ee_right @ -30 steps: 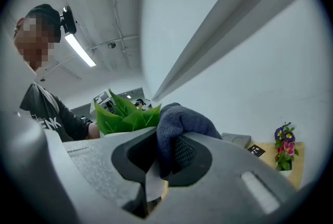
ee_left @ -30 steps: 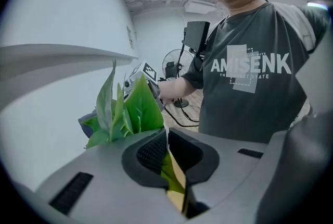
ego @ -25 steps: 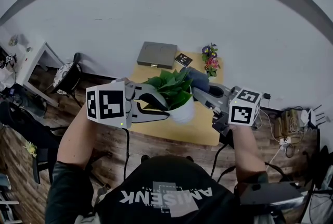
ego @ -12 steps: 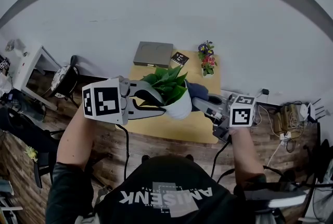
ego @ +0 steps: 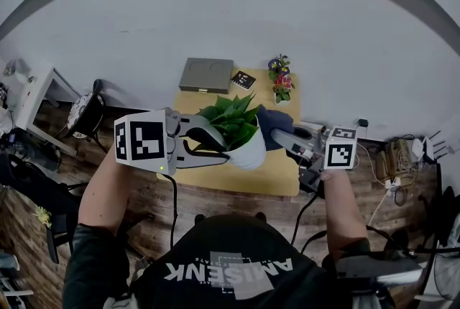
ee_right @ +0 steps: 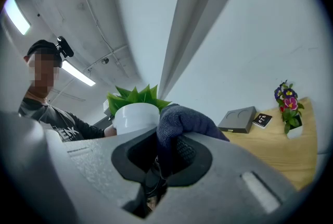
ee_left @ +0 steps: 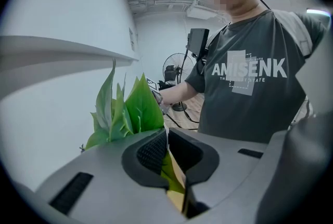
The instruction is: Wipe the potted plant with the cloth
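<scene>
The potted plant (ego: 236, 122) has broad green leaves (ee_left: 130, 111) in a white pot (ego: 249, 154). My left gripper (ego: 221, 147) comes in from the left and is shut on the pot's thin white rim (ee_left: 166, 137), with a leaf caught beside it. My right gripper (ego: 279, 132) is shut on a dark blue cloth (ego: 267, 125). The cloth (ee_right: 183, 120) bulges out of the jaws and lies against the right side of the pot (ee_right: 135, 115), just under the leaves. In the right gripper view (ee_right: 165, 152) the cloth hides the pot's right flank.
The yellow wooden table (ego: 277, 178) carries a flat grey box (ego: 206, 75), a small black card (ego: 243, 80) and a little vase of flowers (ego: 279, 81) along its far edge by the white wall. Cables and a power strip (ego: 397, 165) lie on the floor at right.
My right gripper has come down with the cloth, from beside the upper leaves to the pot's rim on the right. The left gripper has kept its hold on the pot.
</scene>
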A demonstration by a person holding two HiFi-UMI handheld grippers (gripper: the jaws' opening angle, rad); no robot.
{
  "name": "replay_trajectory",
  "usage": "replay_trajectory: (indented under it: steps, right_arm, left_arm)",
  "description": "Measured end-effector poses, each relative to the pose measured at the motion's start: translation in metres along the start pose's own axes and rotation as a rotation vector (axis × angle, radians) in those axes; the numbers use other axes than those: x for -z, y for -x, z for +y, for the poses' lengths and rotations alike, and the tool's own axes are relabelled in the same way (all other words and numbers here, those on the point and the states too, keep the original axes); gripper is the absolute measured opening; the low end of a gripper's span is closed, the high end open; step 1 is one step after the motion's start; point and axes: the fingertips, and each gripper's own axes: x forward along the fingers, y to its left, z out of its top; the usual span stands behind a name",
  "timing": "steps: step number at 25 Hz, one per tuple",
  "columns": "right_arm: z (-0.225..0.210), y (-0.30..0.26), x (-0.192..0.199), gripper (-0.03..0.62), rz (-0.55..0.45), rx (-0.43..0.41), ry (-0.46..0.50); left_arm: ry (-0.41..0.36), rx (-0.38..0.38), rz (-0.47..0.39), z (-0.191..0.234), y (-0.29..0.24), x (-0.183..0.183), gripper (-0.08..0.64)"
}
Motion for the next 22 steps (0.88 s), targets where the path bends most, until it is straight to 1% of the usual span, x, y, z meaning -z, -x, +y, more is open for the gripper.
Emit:
replay_trajectory:
  steps: [3,6,8,11,14,17,22]
  right_arm:
    - [0.002,-0.006,-0.014,0.037,0.001,-0.059,-0.017]
    - [0.009,-0.015,-0.017,0.037,0.048,-0.14,-0.011]
    - [0.014,-0.02,-0.018,0.037,0.076,-0.215,-0.015]
    - [0.018,-0.025,-0.022,0.037,0.095,-0.345,-0.057]
    - [0.024,-0.029,-0.024,0.037,0.118,-0.448,-0.08]
    - [0.029,-0.031,-0.021,0.037,0.154,-0.503,-0.085]
    - [0.029,-0.031,-0.017,0.037,0.184,-0.532,-0.1]
  left_arm:
    - [-0.006,0.038,-0.012,-0.008,0.001,-0.009,0.018]
    - [-0.009,0.046,-0.027,-0.014,0.006,-0.017,0.018]
    - [-0.006,0.039,-0.04,-0.014,0.008,-0.022,0.018]
    - [-0.001,0.04,-0.063,-0.014,0.011,-0.029,0.018]
    - [0.01,0.017,-0.057,-0.013,0.01,-0.03,0.018]
    - [0.036,-0.013,-0.042,-0.012,0.009,-0.029,0.018]
    - [0.07,-0.048,-0.025,-0.012,0.005,-0.024,0.018]
